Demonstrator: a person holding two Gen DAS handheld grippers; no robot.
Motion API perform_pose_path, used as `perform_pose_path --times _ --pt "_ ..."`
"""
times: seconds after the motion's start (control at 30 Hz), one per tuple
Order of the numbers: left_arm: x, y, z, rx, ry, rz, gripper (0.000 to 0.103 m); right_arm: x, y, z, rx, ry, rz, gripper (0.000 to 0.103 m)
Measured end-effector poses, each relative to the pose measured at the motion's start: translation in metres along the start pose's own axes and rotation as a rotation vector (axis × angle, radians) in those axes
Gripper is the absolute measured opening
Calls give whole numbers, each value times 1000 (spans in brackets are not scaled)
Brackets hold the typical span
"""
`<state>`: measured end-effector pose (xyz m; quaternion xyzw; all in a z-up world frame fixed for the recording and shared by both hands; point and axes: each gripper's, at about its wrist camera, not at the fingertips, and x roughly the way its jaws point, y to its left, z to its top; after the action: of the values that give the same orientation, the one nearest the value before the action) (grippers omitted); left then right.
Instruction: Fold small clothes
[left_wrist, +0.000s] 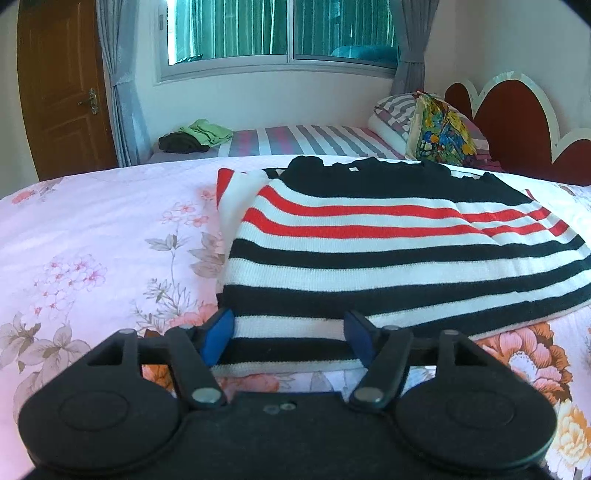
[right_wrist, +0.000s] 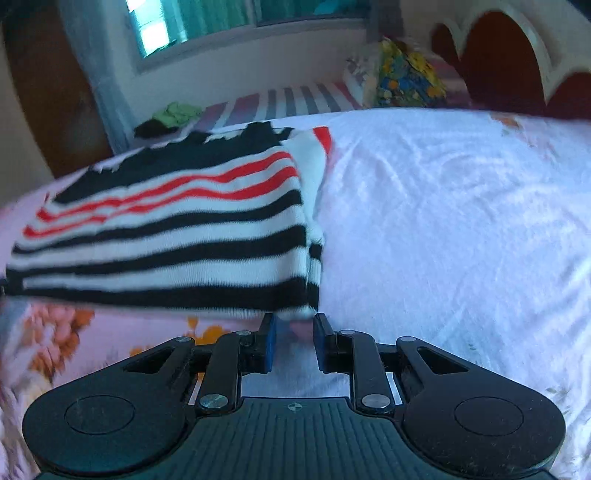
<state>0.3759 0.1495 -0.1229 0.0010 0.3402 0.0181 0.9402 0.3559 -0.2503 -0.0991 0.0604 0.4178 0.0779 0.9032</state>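
A small knit sweater (left_wrist: 388, 236) with black, white and red stripes lies partly folded on the floral bedspread (left_wrist: 92, 240). My left gripper (left_wrist: 290, 332) is open, its blue-padded fingers straddling the sweater's near hem at its left corner. In the right wrist view the same sweater (right_wrist: 166, 236) lies left of centre. My right gripper (right_wrist: 293, 328) is open with a narrower gap, just short of the sweater's near right corner. That view is blurred by motion.
A second bed with a striped sheet (left_wrist: 295, 138) stands behind, with green and dark clothes (left_wrist: 195, 136), a folded quilt and a colourful pillow (left_wrist: 441, 134). A red headboard (left_wrist: 517, 122) is at the right, a wooden door (left_wrist: 62, 92) at the left.
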Motion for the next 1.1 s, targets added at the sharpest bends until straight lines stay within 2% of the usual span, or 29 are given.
perform_pose_path --times 0.13,0.2,0.27,0.4,0.43,0.5,0.57,0.63,0.67,0.7,0.77,0.83,0.93,1.03,1.1 --pt "0 0 1 1 7 -1 67 -11 -13 6 97 -113 13 22" --pt "1 0 2 2 7 3 67 -8 -20 11 150 -119 42 22" --pt "1 0 2 3 9 6 67 -2 -18 16 132 -107 23 22" --pt "2 1 4 4 21 -1 67 5 -17 18 94 -73 76 21" --pt "2 2 5 5 26 -5 67 6 -13 17 51 -54 71 5" --pt "2 4 6 0 33 -13 66 4 -10 13 17 -45 62 4" --pt "4 7 4 -17 42 13 69 2 -12 7 30 -30 48 4" --pt "7 18 0 -96 48 -18 72 0 -6 -2 0 -40 18 4" --pt "7 20 -1 -104 41 -27 72 -1 -3 -4 -13 -49 5 4" --pt "6 18 -1 -85 38 -21 71 -2 0 -3 -17 -58 -13 5" --pt "-4 12 3 -67 17 1 56 -12 3 1 -6 -119 -71 5" --pt "-19 -4 8 -10 -53 33 60 -23 12 5 -46 -190 -104 5" --pt "-22 -40 19 81 -131 34 76 -7 30 16 -89 -166 -55 5" --pt "-5 -72 34 156 -133 -20 77 14 45 31 -124 -158 -52 5" --pt "9 -87 44 196 -111 -36 72 29 52 43 -133 -148 -55 5"
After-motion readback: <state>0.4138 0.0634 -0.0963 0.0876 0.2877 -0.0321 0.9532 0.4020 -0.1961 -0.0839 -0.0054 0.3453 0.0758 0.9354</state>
